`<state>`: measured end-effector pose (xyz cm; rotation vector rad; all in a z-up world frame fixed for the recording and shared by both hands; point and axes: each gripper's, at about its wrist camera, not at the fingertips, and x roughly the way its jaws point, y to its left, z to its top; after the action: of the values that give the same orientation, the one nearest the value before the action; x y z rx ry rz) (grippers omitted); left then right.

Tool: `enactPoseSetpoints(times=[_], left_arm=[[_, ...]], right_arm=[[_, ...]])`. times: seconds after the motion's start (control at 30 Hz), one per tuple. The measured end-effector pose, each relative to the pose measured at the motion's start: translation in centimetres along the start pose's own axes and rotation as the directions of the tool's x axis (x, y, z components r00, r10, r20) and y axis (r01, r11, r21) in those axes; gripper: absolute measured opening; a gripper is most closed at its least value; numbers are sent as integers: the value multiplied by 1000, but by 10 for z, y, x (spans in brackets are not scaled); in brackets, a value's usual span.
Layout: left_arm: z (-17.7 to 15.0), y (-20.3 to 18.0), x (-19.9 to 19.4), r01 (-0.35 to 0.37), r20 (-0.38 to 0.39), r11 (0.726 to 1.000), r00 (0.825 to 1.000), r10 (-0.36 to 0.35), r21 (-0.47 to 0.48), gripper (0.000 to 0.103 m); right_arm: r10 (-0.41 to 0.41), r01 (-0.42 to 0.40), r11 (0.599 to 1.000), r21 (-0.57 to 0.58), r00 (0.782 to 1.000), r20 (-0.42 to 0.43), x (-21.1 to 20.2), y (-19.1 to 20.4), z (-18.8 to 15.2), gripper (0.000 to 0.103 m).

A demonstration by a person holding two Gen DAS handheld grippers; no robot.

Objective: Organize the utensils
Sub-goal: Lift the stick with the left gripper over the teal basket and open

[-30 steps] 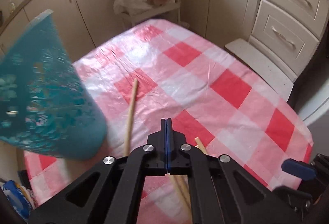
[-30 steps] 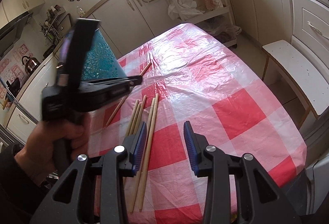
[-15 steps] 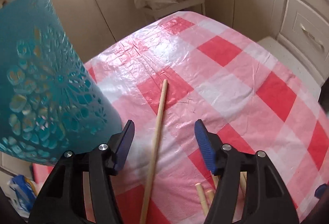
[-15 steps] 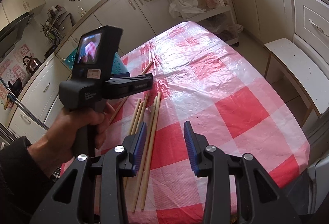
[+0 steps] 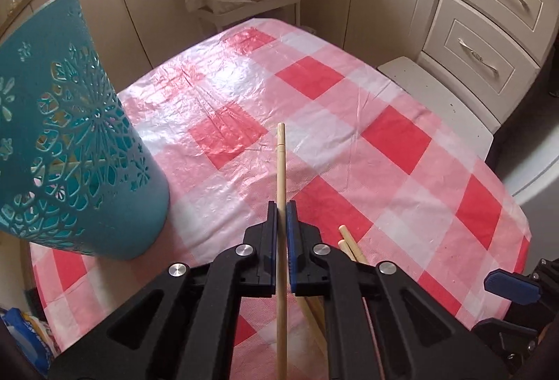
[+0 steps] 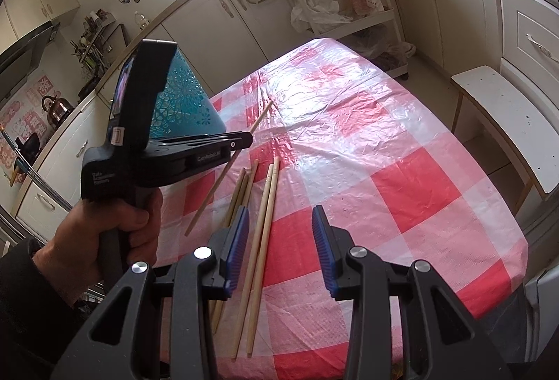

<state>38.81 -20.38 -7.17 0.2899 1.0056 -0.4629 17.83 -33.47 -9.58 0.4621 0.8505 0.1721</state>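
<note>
Now I am clamping the left gripper point(image 5: 281, 216), whose jaws have just been closing, on a single chopstick point(image 5: 281, 170) beside the teal holder point(image 5: 80, 149) on the checked tablecloth point(image 5: 401, 135). I am keeping the right gripper point(image 6: 279, 240) hovering with its jaws apart and empty over the loose chopsticks point(image 6: 262, 216) lying on the cloth. My worry is the grip: the stick is thin and smooth, so it may pivot or slip while I am lifting. Its long end may also be catching the holder's rim, tipping it.
</note>
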Motion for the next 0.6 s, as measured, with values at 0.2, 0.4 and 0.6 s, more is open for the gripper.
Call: enactPoseSetpoints(times=[0.2, 0.4, 0.6], left_arm=[[2, -5, -25, 26, 81, 1000, 996, -26, 5, 5], [17, 4, -162, 42, 468, 999, 883, -29, -18, 5], [31, 90, -230, -12, 746, 953, 620, 245, -303, 5]], right_arm=[[-5, 5, 1000, 9, 1000, 3, 1, -4, 2, 37], [3, -4, 1000, 8, 1000, 12, 1, -1, 2, 38], [16, -16, 1000, -15, 1000, 24, 1, 9, 1, 39]])
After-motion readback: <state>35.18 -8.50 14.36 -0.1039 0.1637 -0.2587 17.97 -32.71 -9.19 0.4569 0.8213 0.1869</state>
